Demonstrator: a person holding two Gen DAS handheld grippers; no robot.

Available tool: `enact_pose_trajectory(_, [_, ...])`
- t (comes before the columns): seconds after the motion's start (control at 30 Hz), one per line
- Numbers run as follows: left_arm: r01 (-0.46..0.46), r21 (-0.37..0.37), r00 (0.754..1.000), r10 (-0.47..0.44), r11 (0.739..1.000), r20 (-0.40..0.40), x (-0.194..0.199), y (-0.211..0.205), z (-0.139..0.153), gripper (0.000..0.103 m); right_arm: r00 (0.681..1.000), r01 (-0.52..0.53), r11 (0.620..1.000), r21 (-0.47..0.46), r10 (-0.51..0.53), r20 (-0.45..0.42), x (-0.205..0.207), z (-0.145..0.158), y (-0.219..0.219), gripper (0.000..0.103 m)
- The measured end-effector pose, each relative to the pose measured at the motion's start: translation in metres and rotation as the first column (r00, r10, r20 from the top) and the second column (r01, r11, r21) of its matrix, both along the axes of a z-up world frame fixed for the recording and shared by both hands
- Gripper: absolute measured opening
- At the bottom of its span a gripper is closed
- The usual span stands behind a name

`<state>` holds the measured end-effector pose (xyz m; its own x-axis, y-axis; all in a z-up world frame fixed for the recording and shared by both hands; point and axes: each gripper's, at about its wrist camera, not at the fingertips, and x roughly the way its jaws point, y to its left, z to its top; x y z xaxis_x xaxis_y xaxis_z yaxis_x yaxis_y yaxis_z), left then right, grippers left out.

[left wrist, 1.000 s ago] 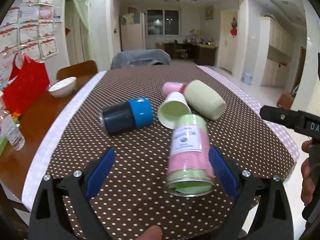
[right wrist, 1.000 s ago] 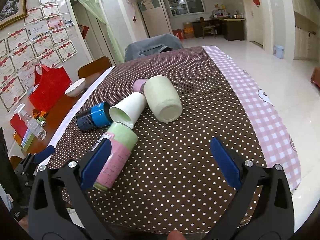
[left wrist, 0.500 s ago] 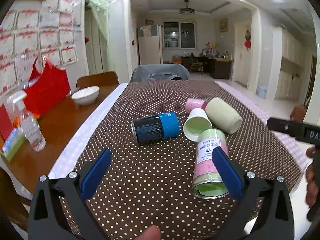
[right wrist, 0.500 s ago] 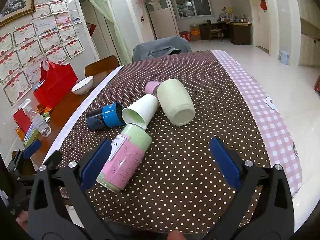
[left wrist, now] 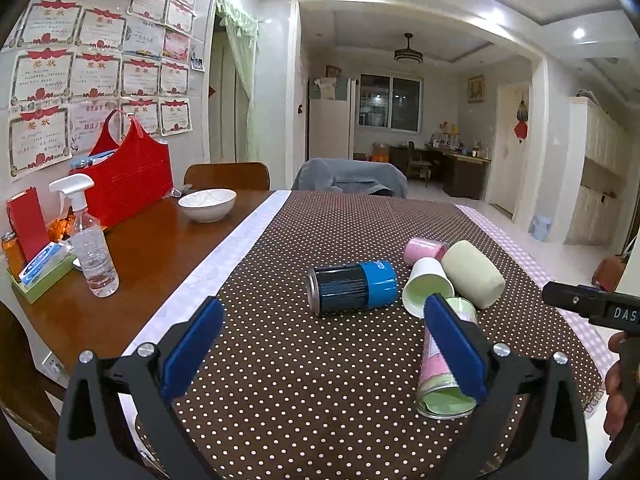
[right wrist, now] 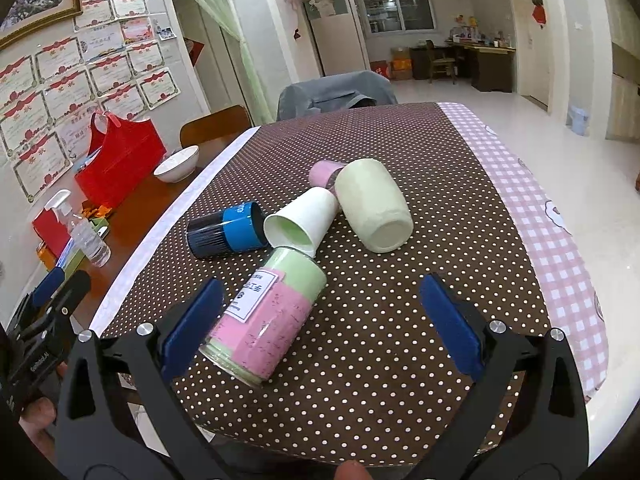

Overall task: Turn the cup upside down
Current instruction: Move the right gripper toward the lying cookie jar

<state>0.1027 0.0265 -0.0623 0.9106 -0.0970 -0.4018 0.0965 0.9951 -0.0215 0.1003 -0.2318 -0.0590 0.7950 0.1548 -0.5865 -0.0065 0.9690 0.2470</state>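
L gripper [left wrist: 320,332]: jaws wide apart, nothing between them, held above the near edge of the dotted cloth [left wrist: 320,220]. Its right pad [left wrist: 454,344] overlaps the pink/green can [left wrist: 440,376] in view; can't tell if it touches.

R gripper [right wrist: 320,320]: also wide open, empty, over the near edge. Left pad [right wrist: 192,324] sits just beside the pink/green can [right wrist: 268,312], which lies on its side w/ open end toward the cam.

Beyond the can: white cup [right wrist: 302,224] on its side, mouth toward the cam, rim touching the can's far end. Blue/black can [right wrist: 226,232] lies just left of the cup. Pale green cup [right wrist: 374,204] lies on its side right of the white cup, base toward the cam, touching it. Small pink cup [right wrist: 322,172] behind those two, partly hidden.

Further left, on bare wood table [left wrist: 140,248]: spray bottle [left wrist: 90,240], white bowl [left wrist: 207,204], red bag [left wrist: 124,184]. Certificates [left wrist: 96,76] on the wall.
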Motion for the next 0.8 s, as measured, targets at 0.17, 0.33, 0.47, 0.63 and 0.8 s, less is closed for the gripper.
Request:
enact_pose_trajectory(0.17, [0.009,0.005,1.0,-0.009,1.0,0.01,0.001,0.0,0.001,0.099,1.0,-0.008,1.0,-0.008,0.008,-0.001,0.001,0.001,0.004,0.097])
enact_pose_trajectory(0.33, [0.013,0.008,1.0,-0.013,1.0,0.018,0.002,0.0,0.004,0.099,1.0,-0.018,1.0,-0.006,0.018,-0.005,0.004,0.002,0.009,0.097])
enact_pose_trajectory(0.47, [0.016,0.013,1.0,-0.017,1.0,0.024,0.004,0.0,0.008,0.099,0.999,-0.029,1.0,0.0,0.029,-0.019,0.008,0.0,0.013,0.097])
enact_pose_trajectory(0.63, [0.03,0.008,0.999,-0.03,1.0,0.03,0.011,0.0,0.012,0.099,0.999,-0.036,0.999,0.0,0.036,-0.04,0.016,-0.002,0.018,0.097])
enact_pose_trajectory(0.8, [0.048,-0.008,0.999,-0.048,0.999,0.025,0.023,0.001,0.01,0.099,0.997,-0.033,0.999,-0.025,0.032,-0.065,0.025,-0.004,0.026,0.097])
